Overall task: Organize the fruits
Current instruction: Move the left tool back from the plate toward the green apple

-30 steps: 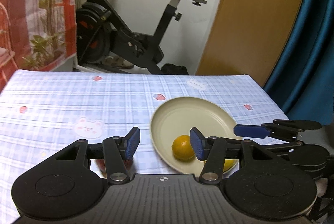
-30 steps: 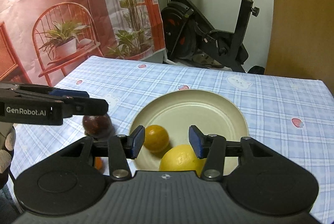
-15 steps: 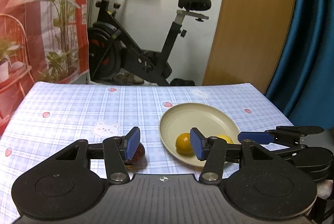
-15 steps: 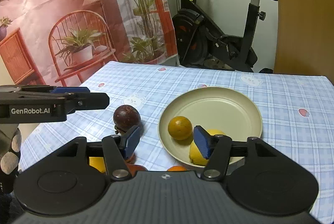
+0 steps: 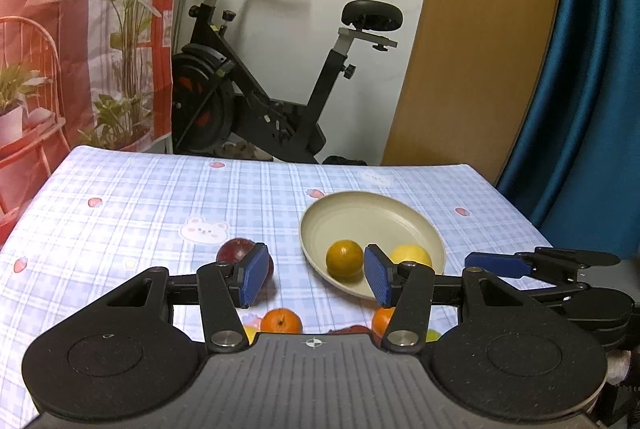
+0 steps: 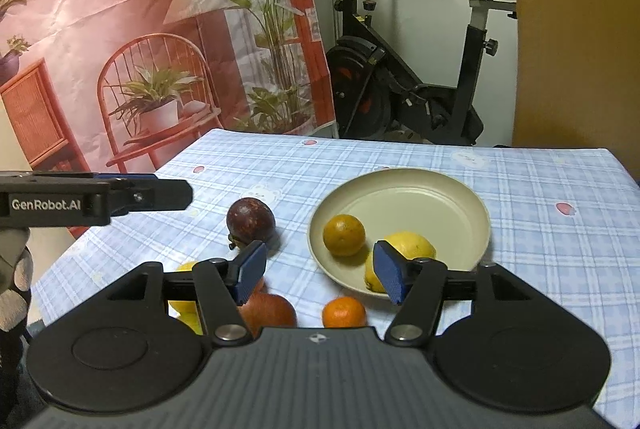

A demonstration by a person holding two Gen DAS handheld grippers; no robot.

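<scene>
- Partly done, by the look of it: two fruits in the round cream-coloured plate [image 6: 456, 189], the rest loose on the blue checked tablecloth of the table [image 6: 540, 249].
- In the plate: small dull-orange round citrus [image 6: 344, 234] on the near-left side, yellow lemon [image 6: 408, 249] just beside it to the right, near the front rim; cannot tell whether touching.
- Left to move, as far as visible:
- dark maroon round fruit [image 6: 251, 221] on the table, left of the plate, clear of it.
- small bright-orange mandarin [image 6: 344, 311] on the table just in front of the plate's near rim.
- larger reddish-orange fruit [image 6: 267, 311] next to it, partly hidden behind the gripper body.
- yellow fruit [image 6: 185, 305] at the near-left edge, mostly hidden; possibly more than one.
- Left wrist view adds another orange fruit [image 5: 380, 321] and a sliver of something green by the near edge; too occluded to count reliably.
- Left gripper [image 5: 313, 279]: fingers spread wide, gripping nothing, raised above the near fruits.
- Right gripper [image 6: 316, 273]: fingers likewise apart and empty, hovering over the near table edge, mandarin roughly between the fingers in view.
- Judgement: at least four pieces left; the mandarin or the reddish-orange fruit looks like the closest next pick.
- Plenty of free room in the far half of the plate.
</scene>
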